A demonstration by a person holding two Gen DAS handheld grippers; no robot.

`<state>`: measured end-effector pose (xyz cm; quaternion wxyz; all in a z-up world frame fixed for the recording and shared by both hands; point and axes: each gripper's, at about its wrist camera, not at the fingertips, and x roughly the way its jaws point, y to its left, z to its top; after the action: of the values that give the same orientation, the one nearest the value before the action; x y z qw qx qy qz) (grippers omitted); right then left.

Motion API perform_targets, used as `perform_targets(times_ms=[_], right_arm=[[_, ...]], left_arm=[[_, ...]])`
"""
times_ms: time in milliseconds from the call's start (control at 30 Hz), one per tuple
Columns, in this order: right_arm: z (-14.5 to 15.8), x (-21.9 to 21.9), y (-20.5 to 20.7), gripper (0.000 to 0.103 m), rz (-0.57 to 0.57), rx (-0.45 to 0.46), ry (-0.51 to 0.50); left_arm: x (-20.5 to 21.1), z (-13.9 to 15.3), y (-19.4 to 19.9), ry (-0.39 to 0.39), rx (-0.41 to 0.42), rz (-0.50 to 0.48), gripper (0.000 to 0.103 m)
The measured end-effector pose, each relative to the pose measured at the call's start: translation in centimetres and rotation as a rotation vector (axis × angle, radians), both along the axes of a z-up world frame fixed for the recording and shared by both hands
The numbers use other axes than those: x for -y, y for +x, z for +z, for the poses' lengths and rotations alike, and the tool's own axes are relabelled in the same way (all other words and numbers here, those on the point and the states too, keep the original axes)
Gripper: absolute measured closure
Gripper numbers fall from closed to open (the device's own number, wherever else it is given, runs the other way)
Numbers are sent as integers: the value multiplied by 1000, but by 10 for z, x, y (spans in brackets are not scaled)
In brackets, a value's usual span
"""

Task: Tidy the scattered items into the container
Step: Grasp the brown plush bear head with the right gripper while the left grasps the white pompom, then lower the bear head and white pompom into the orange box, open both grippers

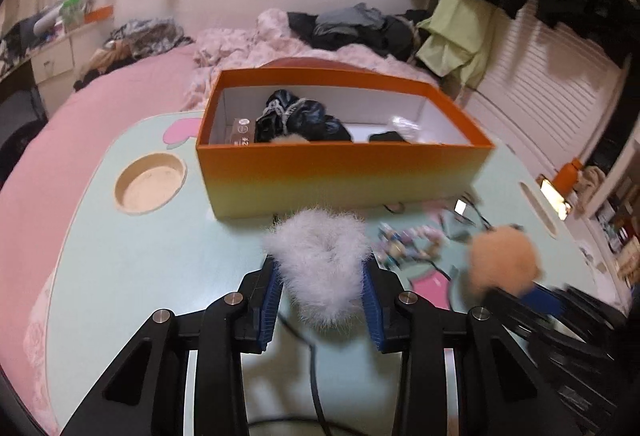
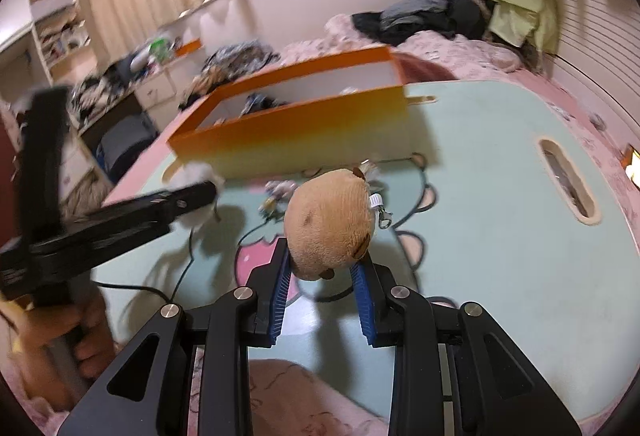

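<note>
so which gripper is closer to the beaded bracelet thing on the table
Hard to call, probably right. The bracelet lies between them: the left gripper, holding the white fluffy scrunchie, is to its left; the right gripper, holding the tan plush, is to its right.

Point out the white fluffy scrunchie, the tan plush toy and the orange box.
white fluffy scrunchie [image 1: 320,260], left wrist view, fur centre.
tan plush toy [image 2: 332,220], right wrist view, middle of body.
orange box [image 1: 340,175], left wrist view, front wall.
</note>
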<state>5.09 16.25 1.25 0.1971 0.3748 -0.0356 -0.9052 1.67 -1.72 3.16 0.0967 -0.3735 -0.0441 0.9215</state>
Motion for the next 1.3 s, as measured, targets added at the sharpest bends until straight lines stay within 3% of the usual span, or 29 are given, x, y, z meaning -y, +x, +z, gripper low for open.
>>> perform_targets(times_ms=[133, 300, 1300], right_arm=[[-3, 10, 1, 72, 36, 1, 42], [-6, 11, 2, 72, 44, 10, 52], [-1, 18, -2, 72, 41, 7, 75]], left_arm=[[-2, -14, 17, -51, 2, 25, 68], [9, -16, 14, -8, 9, 36, 68], [0, -16, 12, -62, 14, 6, 68]])
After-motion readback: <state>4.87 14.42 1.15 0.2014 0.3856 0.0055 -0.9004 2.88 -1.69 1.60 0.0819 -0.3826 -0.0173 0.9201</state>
